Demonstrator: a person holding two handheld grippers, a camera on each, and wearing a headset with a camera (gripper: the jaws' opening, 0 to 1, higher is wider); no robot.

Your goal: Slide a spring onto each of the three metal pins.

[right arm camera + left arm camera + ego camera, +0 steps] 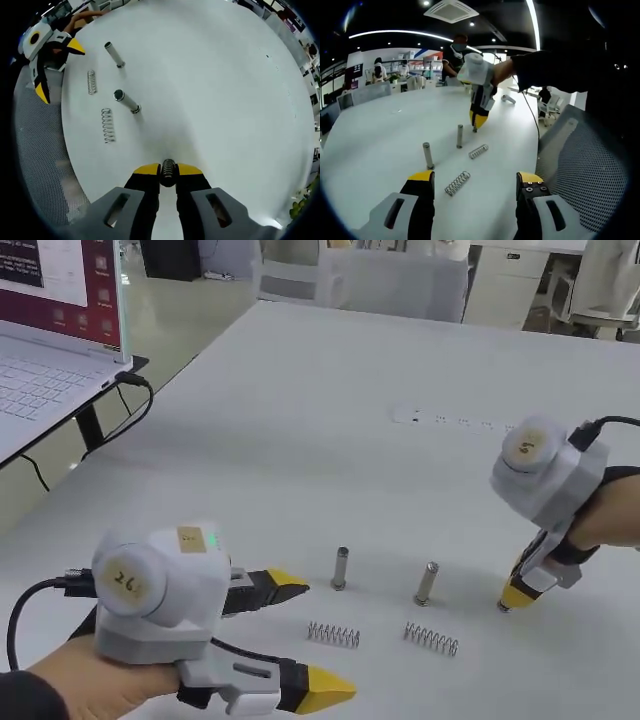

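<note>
Table: a big white table carries all the small parts.
Landmark: the second pin, a short metal pin standing on its foot.
First pin: the first pin stands near the second pin, on the side toward the left gripper.
Way the pins point: both point straight up from the table, with the long side up and down.
First spring: the first spring lies flat near the second pin, toward the left gripper and a bit closer to the person.
Second spring: the second spring lies flat just beside the second pin on the person's side, not touching it.
Way the springs point: their long sides run sideways, along the row of pins. Neither one is on a pin.
Right gripper: the right gripper is on the far side of the second pin from the first pin, with its tip down at the table.
Right jaws: almost closed, pinching the third spring.
What the right gripper view adds: the round end and a few coils of the third spring between the yellow tips. Its long side runs along the jaws. I cannot tell if a pin is inside it. In the head view the yellow tip covers it.
Left gripper: the left gripper lies low and points toward the second pin.
Left jaws: wide apart, with nothing in them. The first spring sits just past the tips.
What the left gripper view adds: a mesh chair beside the table.
What the head view adds: a laptop well apart from the second pin, off the table's edge.
</note>
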